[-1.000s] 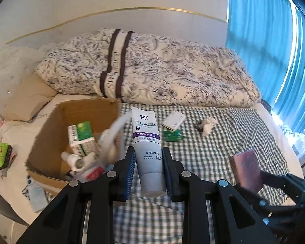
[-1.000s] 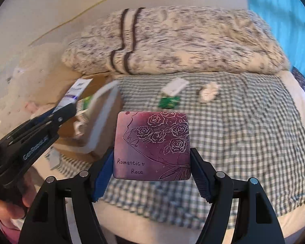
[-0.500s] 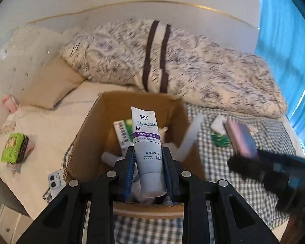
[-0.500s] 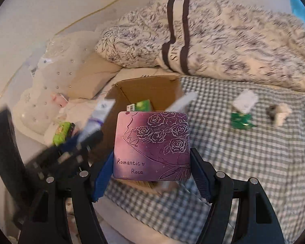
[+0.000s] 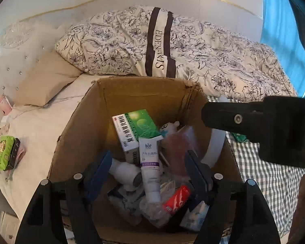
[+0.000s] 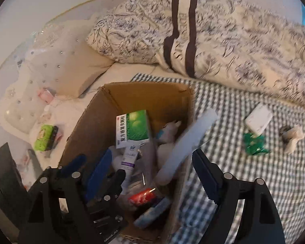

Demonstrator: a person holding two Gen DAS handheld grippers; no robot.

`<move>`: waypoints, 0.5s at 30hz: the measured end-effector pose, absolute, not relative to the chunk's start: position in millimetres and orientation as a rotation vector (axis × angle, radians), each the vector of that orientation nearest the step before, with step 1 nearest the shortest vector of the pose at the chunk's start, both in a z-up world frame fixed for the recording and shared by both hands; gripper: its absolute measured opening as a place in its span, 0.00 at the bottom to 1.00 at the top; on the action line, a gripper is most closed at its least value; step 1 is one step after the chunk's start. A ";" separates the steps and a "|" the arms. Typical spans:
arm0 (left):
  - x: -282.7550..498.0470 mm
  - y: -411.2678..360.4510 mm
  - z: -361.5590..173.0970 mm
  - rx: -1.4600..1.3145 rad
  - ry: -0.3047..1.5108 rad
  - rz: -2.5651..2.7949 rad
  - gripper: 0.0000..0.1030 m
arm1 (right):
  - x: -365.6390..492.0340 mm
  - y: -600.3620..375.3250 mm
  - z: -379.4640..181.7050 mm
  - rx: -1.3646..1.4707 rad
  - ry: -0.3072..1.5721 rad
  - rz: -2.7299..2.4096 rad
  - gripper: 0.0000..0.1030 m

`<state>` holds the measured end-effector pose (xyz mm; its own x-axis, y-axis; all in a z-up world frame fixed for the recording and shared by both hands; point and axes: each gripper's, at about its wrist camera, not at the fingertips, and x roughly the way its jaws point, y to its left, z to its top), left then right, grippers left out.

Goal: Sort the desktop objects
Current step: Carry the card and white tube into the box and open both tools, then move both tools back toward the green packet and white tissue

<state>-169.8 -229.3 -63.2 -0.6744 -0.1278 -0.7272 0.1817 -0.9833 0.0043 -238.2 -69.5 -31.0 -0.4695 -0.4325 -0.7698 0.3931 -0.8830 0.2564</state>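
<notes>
Cardboard box [image 5: 85, 122] fills the left wrist view, and we see the left gripper [image 5: 148, 166] above it with jaws wide and empty. White tube [image 5: 150, 168] lies in the box on the clutter, leaning on the green-and-white carton [image 5: 136, 130]; a red packet [image 5: 177, 201] sits nearer us. Right gripper [image 5: 260, 126] crosses at the right edge as a dark block, so this view hides its jaws. Release looks done, so we judge the good move is lifting straight up, clear of the box walls, before swinging out.

Right wrist view: right gripper [image 6: 152, 168] jaws wide, nothing between them, over the box's right wall [image 6: 190, 109]. Only here we see what is left on the checked blanket [image 6: 254, 183]: white packet [image 6: 258, 119], green wrapper [image 6: 255, 143], crumpled tissue [image 6: 293, 138]. Pink card not clearly visible here.
</notes>
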 end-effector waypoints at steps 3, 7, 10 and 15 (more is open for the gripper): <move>-170.2 -222.4 -60.8 1.188 0.114 -2.720 0.74 | -235.6 -52.6 -27.4 1.250 -0.113 -2.342 0.79; -163.3 -201.2 -47.1 1.168 0.089 -2.747 0.74 | -225.0 -12.3 -18.9 1.241 -0.173 -2.384 0.79; -156.3 -173.4 -31.8 1.141 0.065 -2.785 0.74 | -214.3 28.6 -8.7 1.225 -0.238 -2.434 0.79; -147.4 -112.1 -17.3 1.132 0.026 -2.888 0.86 | -188.6 113.7 5.7 1.209 -0.314 -2.546 0.79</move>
